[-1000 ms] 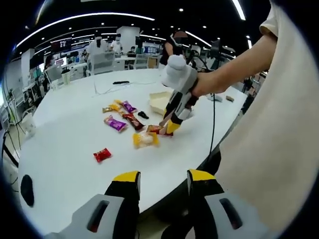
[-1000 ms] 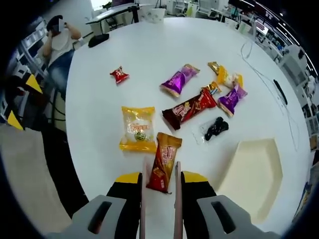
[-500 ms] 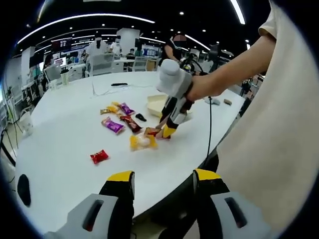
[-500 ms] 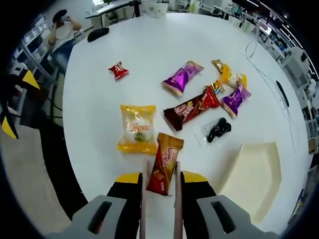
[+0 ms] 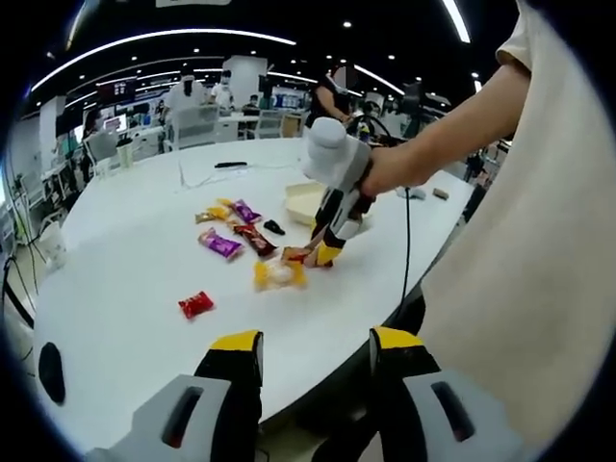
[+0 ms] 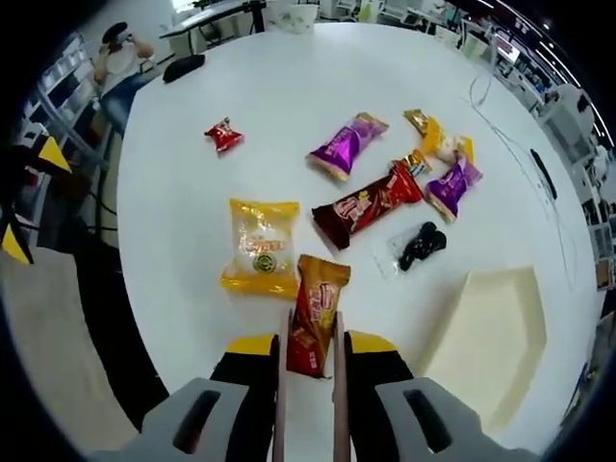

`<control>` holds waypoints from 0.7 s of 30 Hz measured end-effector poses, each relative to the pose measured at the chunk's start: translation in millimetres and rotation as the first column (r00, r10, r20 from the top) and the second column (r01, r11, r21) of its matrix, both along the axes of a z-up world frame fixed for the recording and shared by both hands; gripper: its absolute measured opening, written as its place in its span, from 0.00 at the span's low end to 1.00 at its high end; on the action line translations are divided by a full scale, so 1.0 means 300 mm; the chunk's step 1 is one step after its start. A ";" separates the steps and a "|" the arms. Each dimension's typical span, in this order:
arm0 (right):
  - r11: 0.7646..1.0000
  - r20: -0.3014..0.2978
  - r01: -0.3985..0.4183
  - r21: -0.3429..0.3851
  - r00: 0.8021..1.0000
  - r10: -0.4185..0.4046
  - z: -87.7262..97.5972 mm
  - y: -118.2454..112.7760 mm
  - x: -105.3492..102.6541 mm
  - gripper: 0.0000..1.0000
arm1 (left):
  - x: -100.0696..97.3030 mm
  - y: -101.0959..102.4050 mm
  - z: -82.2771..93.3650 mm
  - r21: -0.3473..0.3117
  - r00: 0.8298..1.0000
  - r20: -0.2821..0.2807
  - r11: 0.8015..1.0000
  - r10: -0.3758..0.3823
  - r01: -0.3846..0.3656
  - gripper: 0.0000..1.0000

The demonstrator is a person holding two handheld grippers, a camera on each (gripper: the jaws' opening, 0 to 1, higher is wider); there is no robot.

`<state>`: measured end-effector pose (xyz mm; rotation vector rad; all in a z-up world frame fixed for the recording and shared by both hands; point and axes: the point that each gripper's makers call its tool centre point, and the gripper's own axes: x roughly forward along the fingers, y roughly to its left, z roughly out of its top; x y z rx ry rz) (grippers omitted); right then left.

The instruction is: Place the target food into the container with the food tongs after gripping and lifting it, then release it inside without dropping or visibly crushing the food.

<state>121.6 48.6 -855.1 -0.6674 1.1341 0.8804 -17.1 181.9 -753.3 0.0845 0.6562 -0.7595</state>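
An orange-red snack packet (image 6: 316, 313) lies on the white table (image 6: 192, 87), its near end between the two thin blades of the food tongs (image 6: 339, 337). My right gripper (image 6: 311, 345) is shut on the tongs, and the blades lie close against the packet's sides. The beige container (image 6: 491, 337) sits empty to the right of the packet. In the left gripper view the right gripper (image 5: 327, 252) points down at the packet (image 5: 296, 254), in front of the container (image 5: 303, 197). My left gripper (image 5: 310, 345) hangs open off the table's near edge, holding nothing.
Around the packet lie a yellow packet (image 6: 258, 245), a dark red bar (image 6: 368, 205), a purple packet (image 6: 344, 147), a small red candy (image 6: 222, 135) and a black item in clear wrap (image 6: 417, 247). A person's arm (image 5: 452, 125) reaches in from the right.
The tong blades have drawn closer together around the orange-red packet. The left gripper's view has shifted only slightly; the foods lie where they were.
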 end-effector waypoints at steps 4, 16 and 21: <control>1.000 0.003 0.011 0.011 1.000 -0.011 0.000 -0.004 -0.003 0.23 | 0.003 0.004 0.003 0.002 1.000 0.003 1.000 0.002 -0.002 0.43; 0.999 -0.006 0.030 0.029 1.000 -0.030 0.005 -0.007 -0.008 0.23 | 0.025 0.022 -0.002 0.003 1.000 0.009 1.000 0.021 -0.021 0.45; 0.998 -0.013 0.041 0.037 0.999 -0.041 0.008 0.000 -0.022 0.23 | 0.038 -0.010 0.006 0.009 1.000 0.015 1.000 -0.025 0.025 0.45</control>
